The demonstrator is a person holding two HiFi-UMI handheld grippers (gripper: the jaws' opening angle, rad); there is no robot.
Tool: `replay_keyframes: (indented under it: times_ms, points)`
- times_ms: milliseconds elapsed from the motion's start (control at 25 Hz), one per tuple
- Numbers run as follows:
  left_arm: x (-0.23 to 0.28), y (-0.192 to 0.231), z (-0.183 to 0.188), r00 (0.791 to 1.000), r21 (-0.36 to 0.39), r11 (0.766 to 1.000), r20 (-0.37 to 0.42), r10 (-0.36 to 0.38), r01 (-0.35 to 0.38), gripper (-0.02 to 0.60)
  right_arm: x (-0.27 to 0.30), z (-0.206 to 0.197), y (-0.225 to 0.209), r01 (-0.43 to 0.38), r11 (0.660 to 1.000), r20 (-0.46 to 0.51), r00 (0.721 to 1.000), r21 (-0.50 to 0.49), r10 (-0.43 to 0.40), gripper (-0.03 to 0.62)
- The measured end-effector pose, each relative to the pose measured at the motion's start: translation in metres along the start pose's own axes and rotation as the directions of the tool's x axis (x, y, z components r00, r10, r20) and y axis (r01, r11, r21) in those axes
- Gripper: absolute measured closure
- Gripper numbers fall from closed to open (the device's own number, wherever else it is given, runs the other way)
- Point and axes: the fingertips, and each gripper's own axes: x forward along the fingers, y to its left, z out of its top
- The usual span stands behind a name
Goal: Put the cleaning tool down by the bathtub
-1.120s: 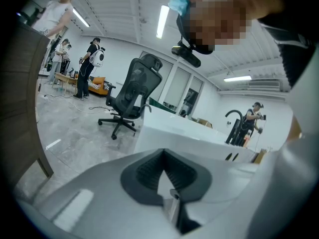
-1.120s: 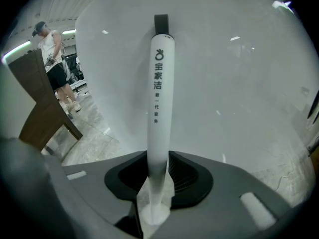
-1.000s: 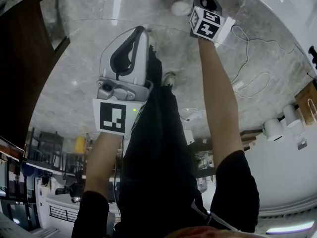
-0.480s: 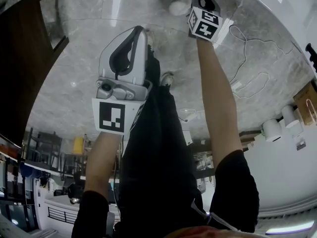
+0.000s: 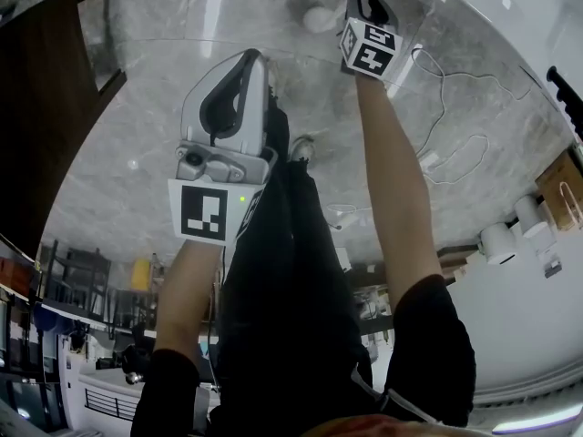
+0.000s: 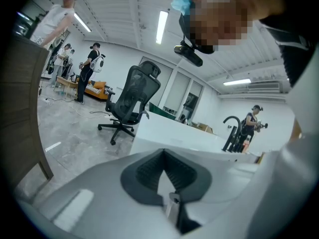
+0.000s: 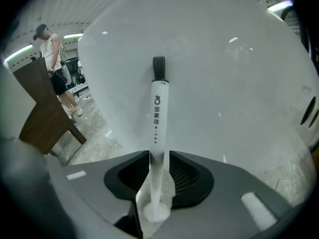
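Two grippers, the left gripper and the right gripper, one cleaning tool, one bathtub, one office chair

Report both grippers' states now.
Left gripper: closed, holding nothing.
Right gripper: jaws have just been opening and are now open. The cleaning tool stands between them, not clamped.

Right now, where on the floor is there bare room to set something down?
Bare marble floor lies between the dark wooden panel and the person's legs. The right side is crowded: a white cable loops beside the bathtub, where the cleaning tool is.
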Motion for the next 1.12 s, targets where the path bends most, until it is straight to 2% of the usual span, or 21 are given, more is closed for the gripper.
replay_keyframes:
  times_ms: [360, 560, 1120]
  points:
    - [-0.031, -0.025, 0.031, 0.999, -0.001, 1.0, 0.044, -0.004, 0.004, 0.572, -0.059, 0.018, 0.008, -0.008, 1.0, 0.03, 1.0, 0.016, 0.008, 0.467]
    - [-0.048, -0.063, 0.055, 0.997, -0.001, 1.0, 0.07, -0.007, 0.007, 0.572, -0.111, 0.019, -0.007, -0.009, 0.999, 0.024, 1.0, 0.052, 0.008, 0.484]
    - [-0.141, -0.159, 0.149, 0.989, 0.005, 1.0, 0.146, -0.022, 0.022, 0.572, -0.298, 0.07, 0.004, -0.058, 0.986, 0.092, 0.995, 0.157, 0.044, 0.54]
